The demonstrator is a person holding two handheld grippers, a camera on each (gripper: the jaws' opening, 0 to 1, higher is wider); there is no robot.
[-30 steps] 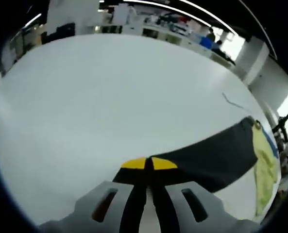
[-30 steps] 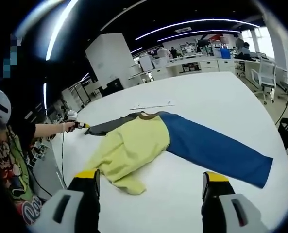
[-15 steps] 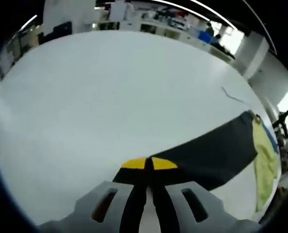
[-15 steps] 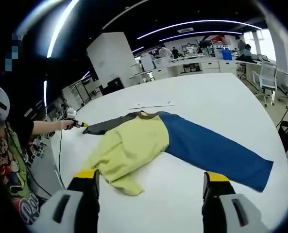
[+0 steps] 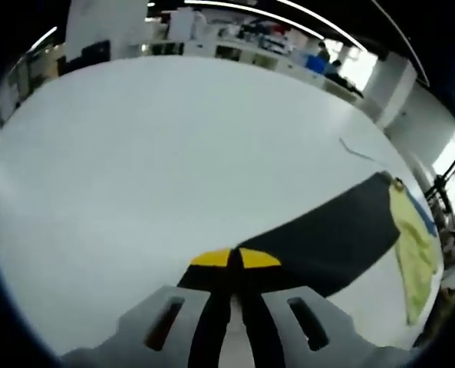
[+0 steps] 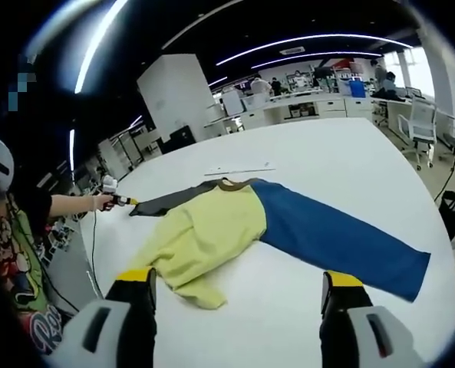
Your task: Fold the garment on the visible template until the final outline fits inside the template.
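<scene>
A long-sleeved garment lies flat on the white table (image 6: 350, 153), with a yellow body (image 6: 212, 230), a blue sleeve (image 6: 342, 241) and a dark sleeve (image 6: 166, 203). My left gripper (image 5: 235, 259) is shut on the cuff of the dark sleeve (image 5: 327, 238), which runs away to the right toward the yellow body (image 5: 415, 253). In the right gripper view, a person's hand holds the left gripper (image 6: 116, 201) at the sleeve's far end. My right gripper (image 6: 239, 280) hovers open above the table, near the garment's hem, with nothing between its jaws.
A thin pale strip (image 6: 239, 169) lies on the table just beyond the collar, also seen as a thin pale strip (image 5: 357, 151). The person (image 6: 12, 253) stands at the table's left edge. Desks and chairs (image 6: 419, 115) fill the room behind.
The dark sleeve has been drawn slightly farther out and lies a little straighter. The right gripper's view has barely shifted and its jaws stay open.
</scene>
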